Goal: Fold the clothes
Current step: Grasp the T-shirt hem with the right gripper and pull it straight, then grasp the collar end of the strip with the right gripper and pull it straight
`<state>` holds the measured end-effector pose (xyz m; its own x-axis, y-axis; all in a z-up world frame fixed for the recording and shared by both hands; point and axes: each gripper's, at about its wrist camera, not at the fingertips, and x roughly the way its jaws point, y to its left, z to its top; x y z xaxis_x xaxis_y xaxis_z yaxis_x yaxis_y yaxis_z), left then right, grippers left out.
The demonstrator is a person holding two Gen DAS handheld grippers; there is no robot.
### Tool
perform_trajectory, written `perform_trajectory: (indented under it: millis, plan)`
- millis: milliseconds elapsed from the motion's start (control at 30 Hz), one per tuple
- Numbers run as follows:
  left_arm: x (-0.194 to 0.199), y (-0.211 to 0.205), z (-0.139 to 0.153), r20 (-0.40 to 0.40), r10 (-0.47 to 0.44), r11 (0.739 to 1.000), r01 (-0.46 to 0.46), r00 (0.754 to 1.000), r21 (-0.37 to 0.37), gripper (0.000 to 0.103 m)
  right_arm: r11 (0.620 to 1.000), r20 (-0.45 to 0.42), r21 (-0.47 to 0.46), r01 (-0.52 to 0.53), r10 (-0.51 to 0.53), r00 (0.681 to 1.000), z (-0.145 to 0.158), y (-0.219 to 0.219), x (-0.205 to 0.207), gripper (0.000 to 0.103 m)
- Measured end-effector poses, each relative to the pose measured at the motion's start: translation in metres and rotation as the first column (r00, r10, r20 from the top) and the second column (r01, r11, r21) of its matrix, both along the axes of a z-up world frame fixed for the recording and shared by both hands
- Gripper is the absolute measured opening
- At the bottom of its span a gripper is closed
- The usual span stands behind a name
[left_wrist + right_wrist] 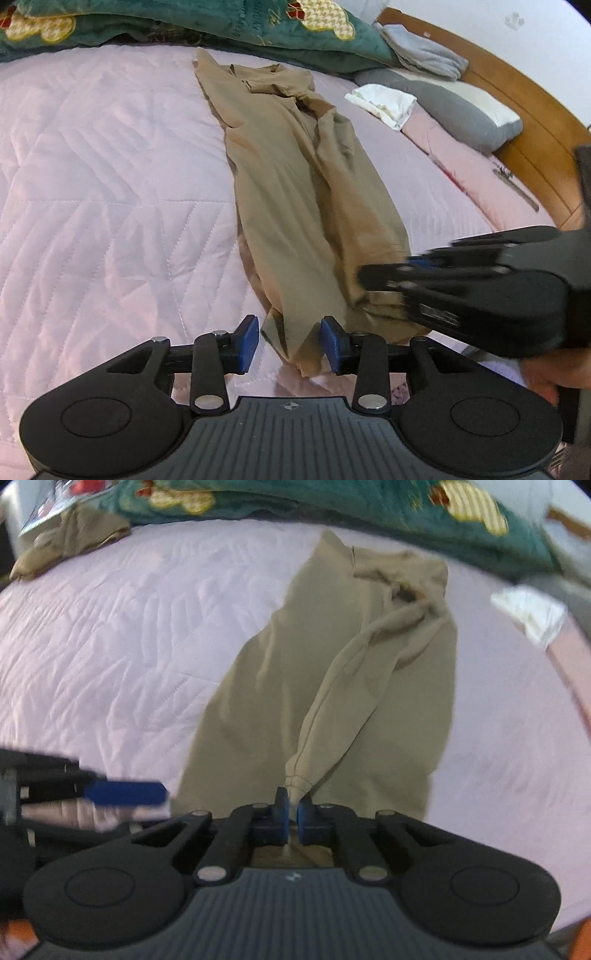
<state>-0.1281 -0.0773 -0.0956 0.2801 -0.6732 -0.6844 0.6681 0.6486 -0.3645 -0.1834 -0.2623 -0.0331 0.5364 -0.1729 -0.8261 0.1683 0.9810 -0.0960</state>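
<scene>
R gripper (291, 812): blue pads nearly together, pinching a bunched cuff of the tan garment (332, 686) at bottom centre of the R view. From the pinch a sleeve-like strip runs up and to the right across the garment body.

L gripper (290, 341): jaws part open, blue pads (248, 343) apart at bottom centre of the L view. Near hem of the garment (295, 206) lies between them, just beside the right pad; no clamp visible, left pad clear of the cloth. In the R view the L gripper (125, 794) shows at lower left, blurred, pad tip just short of the garment's left edge. In the L view the R gripper (373, 280) comes in from the right edge, blurred, its tip on the garment's lower right part. A bit of a hand (543, 373) shows below it at lower right.

Garment: long, narrow, laid lengthwise from bottom centre to upper centre of both views, on a pink quilt (103, 177). Collar end is rumpled at upper centre.

Further out: green blanket (207, 22) w/ yellow patches along the top edge; white cloth (384, 103) and grey pillow (454, 107) at upper right; wood bed frame (524, 110) along the right. Second tan heap (70, 539) at upper left of R view.
</scene>
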Motion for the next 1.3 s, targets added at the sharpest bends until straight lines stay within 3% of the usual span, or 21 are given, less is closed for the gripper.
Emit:
perform_trajectory:
  millis: [100, 167, 233, 300, 367, 467, 600, 633, 700, 800, 867, 933, 967, 1033, 1100, 1167, 1233, 1300]
  plan:
    - [0.003, 0.003, 0.001, -0.011, 0.013, 0.999, -0.013, 1.000, -0.029, 0.040, 0.987, -0.024, -0.130, -0.091, 0.088, 0.996, 0.014, 0.004, -0.010, 0.005]
    - [0.005, 0.004, 0.003, -0.020, 0.019, 0.998, -0.020, 1.000, -0.051, 0.040, 0.972, -0.060, -0.151, -0.181, 0.173, 0.983, 0.026, 0.007, -0.024, 0.005]
    - [0.008, 0.002, 0.008, -0.019, 0.014, 0.997, -0.015, 1.000, -0.071, 0.044, 0.944, -0.117, -0.162, -0.288, 0.272, 0.955, 0.030, 0.015, -0.036, 0.005]
    - [0.012, -0.002, 0.014, -0.007, 0.006, 0.995, -0.007, 1.000, -0.095, 0.047, 0.891, -0.217, -0.216, -0.399, 0.355, 0.909, 0.022, 0.029, -0.049, 0.005]
    - [0.019, -0.011, 0.022, 0.013, -0.006, 0.995, 0.007, 1.000, -0.102, 0.050, 0.870, -0.261, -0.254, -0.423, 0.360, 0.896, 0.010, 0.029, -0.054, 0.006]
    - [0.028, -0.021, 0.036, 0.017, -0.036, 0.991, 0.038, 0.999, -0.131, 0.052, 0.912, -0.309, -0.195, -0.362, 0.293, 0.905, 0.001, 0.015, -0.048, 0.026]
    - [0.039, -0.042, 0.051, 0.016, -0.078, 0.982, 0.080, 0.997, -0.171, 0.057, 0.961, -0.087, 0.024, -0.274, 0.275, 0.957, 0.047, -0.016, -0.052, 0.062]
    - [0.040, -0.049, 0.054, 0.019, -0.095, 0.979, 0.097, 0.995, -0.180, 0.057, 0.967, -0.023, 0.035, -0.252, 0.253, 0.967, 0.063, -0.028, -0.051, 0.067]
    - [0.040, -0.069, 0.052, 0.023, -0.152, 0.971, 0.154, 0.988, -0.183, 0.058, 0.987, 0.071, -0.008, -0.163, 0.163, 0.984, 0.088, -0.061, -0.037, 0.087]
    - [0.038, -0.101, 0.039, 0.006, -0.202, 0.968, 0.201, 0.979, -0.154, 0.058, 0.998, 0.164, -0.067, -0.021, 0.032, 0.986, 0.110, -0.113, 0.002, 0.090]
    - [0.038, -0.121, 0.029, -0.002, -0.232, 0.965, 0.229, 0.973, -0.129, 0.058, 0.998, 0.204, 0.025, 0.066, -0.069, 0.977, 0.115, -0.162, 0.043, 0.091]
    - [0.041, -0.136, 0.017, 0.006, -0.233, 0.969, 0.232, 0.973, -0.089, 0.058, 0.974, 0.202, 0.155, 0.165, -0.195, 0.960, 0.112, -0.213, 0.086, 0.091]
    - [0.044, -0.141, 0.012, 0.011, -0.229, 0.971, 0.230, 0.973, -0.073, 0.058, 0.942, 0.195, 0.241, 0.235, -0.284, 0.939, 0.106, -0.243, 0.112, 0.091]
    - [0.054, -0.150, 0.005, 0.003, -0.231, 0.971, 0.231, 0.973, -0.068, 0.058, 0.861, 0.140, 0.386, 0.332, -0.411, 0.901, 0.082, -0.290, 0.149, 0.091]
    - [0.061, -0.154, 0.001, 0.003, -0.247, 0.965, 0.247, 0.969, -0.087, 0.058, 0.751, 0.065, 0.516, 0.411, -0.513, 0.856, 0.054, -0.334, 0.187, 0.091]
    - [0.069, -0.158, -0.004, 0.007, -0.266, 0.958, 0.265, 0.964, -0.107, 0.059, 0.732, 0.033, 0.524, 0.435, -0.528, 0.848, 0.034, -0.351, 0.214, 0.091]
    - [0.072, -0.154, -0.011, 0.030, -0.300, 0.944, 0.301, 0.954, -0.134, 0.061, 0.835, 0.116, 0.460, 0.303, -0.394, 0.912, 0.034, -0.339, 0.247, 0.091]
    - [0.073, -0.151, -0.016, 0.040, -0.314, 0.932, 0.316, 0.949, -0.177, 0.066, 0.934, 0.189, 0.342, 0.106, -0.179, 0.966, 0.039, -0.317, 0.285, 0.091]
